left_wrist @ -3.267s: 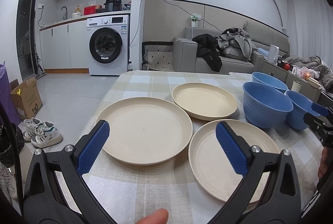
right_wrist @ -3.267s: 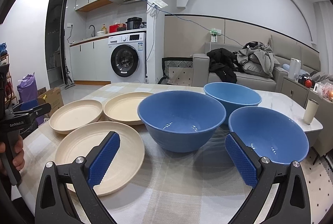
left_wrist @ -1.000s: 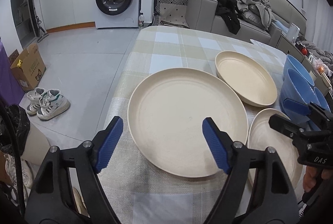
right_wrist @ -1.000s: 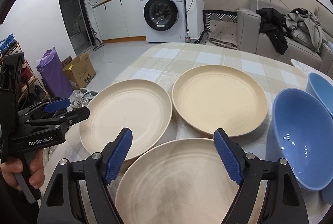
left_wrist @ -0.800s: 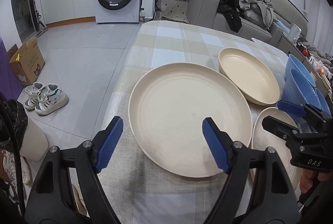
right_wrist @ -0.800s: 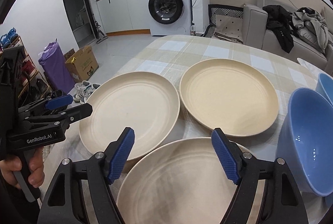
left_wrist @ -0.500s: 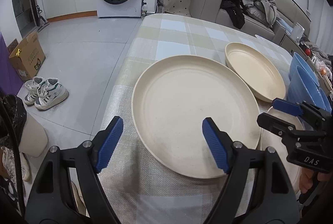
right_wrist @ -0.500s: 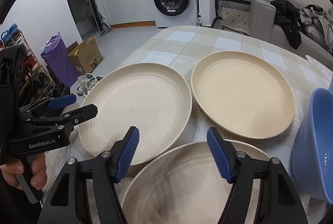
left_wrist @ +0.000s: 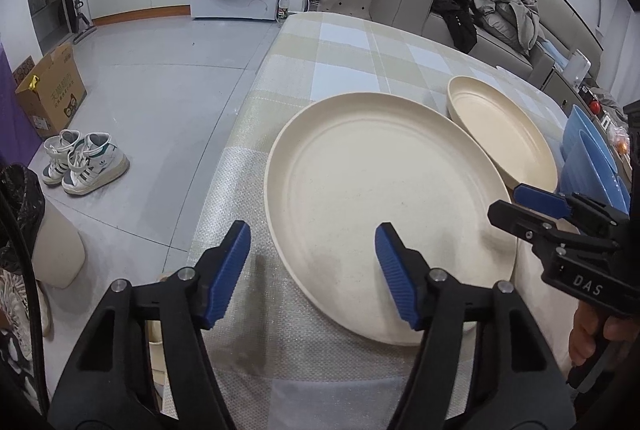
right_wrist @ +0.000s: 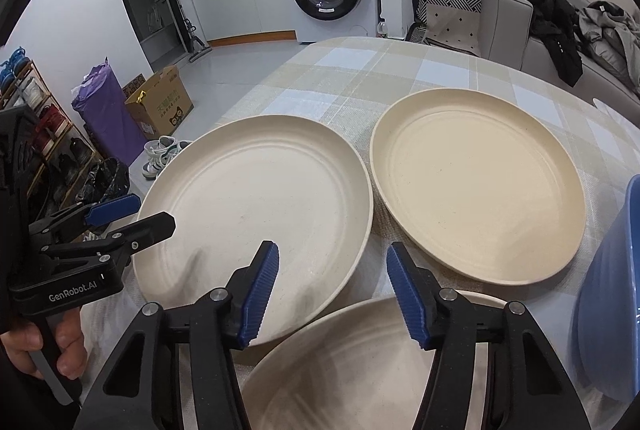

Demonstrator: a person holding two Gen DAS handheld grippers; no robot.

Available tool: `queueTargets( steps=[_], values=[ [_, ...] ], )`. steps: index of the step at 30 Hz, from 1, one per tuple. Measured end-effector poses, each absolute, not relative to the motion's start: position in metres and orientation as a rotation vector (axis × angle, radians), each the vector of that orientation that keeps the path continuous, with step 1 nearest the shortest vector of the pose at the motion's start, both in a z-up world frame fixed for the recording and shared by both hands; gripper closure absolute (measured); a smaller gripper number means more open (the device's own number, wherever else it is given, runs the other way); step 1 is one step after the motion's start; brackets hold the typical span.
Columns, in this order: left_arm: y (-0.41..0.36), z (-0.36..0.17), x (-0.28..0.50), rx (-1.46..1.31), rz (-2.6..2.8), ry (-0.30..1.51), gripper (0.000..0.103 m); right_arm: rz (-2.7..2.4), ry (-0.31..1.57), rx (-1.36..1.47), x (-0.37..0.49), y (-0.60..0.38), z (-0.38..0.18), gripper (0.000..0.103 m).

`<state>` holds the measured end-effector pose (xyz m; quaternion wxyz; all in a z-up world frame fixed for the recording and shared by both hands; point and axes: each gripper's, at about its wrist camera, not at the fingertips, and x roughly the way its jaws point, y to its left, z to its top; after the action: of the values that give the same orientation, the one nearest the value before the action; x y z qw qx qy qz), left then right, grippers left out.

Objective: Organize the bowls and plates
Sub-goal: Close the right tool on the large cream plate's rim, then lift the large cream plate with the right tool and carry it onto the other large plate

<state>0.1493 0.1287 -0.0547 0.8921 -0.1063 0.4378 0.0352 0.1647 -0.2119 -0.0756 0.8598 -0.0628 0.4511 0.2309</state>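
The left-hand plate (left_wrist: 384, 198), a wide cream one, lies flat on the checked cloth of the tabletop (left_wrist: 344, 42) close to its left edge, and everything else is best placed from it: a second cream plate (left_wrist: 500, 134) sits just beyond it to the right, rims nearly touching, a third plate (right_wrist: 360, 366) lies nearer the person and to its right, and the blue bowls (left_wrist: 588, 158) stand further right again. The step in hand looks like the first pickup of the plate gathering, with nothing stacked yet. The left gripper (left_wrist: 312, 270) straddles the near-left rim of that plate, one pad outside over the cloth and one over the plate's floor; its jaws are closing, the rim lies between them, but the pads do not yet press on it. The right gripper (right_wrist: 334, 294) hovers over the gap where the left-hand plate's near-right rim meets the third plate, its jaws also closing with no firm contact visible (which of the two rims it is after I cannot tell). Next, I judge, each gripper must drop a little further so one pad slides under a rim lip, then pinch firmly before lifting, keeping the plate level so it does not pivot out of the grip.
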Motion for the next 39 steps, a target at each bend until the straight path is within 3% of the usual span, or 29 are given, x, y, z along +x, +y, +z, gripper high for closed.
queueTargets(
  steps=[3,5,14,20,39],
  values=[
    [0.128,-0.059,0.152,-0.217,0.075,0.916,0.049,0.478,0.954,-0.133,0.167,-0.212,-0.079,0.053],
    [0.127,-0.062,0.152,-0.218,0.072,0.927,0.063,0.476,0.958,-0.132,0.169,-0.212,-0.081,0.058],
    [0.128,-0.069,0.158,-0.198,0.097,0.946,0.075,0.455,0.963,-0.147,0.172,-0.211,-0.086,0.079],
    [0.129,-0.068,0.158,-0.18,0.122,0.942,0.079,0.442,0.947,-0.168,0.169,-0.208,-0.087,0.082],
    [0.127,-0.039,0.136,-0.159,0.126,0.879,0.079,0.432,0.878,-0.192,0.15,-0.208,-0.065,0.082]
  ],
)
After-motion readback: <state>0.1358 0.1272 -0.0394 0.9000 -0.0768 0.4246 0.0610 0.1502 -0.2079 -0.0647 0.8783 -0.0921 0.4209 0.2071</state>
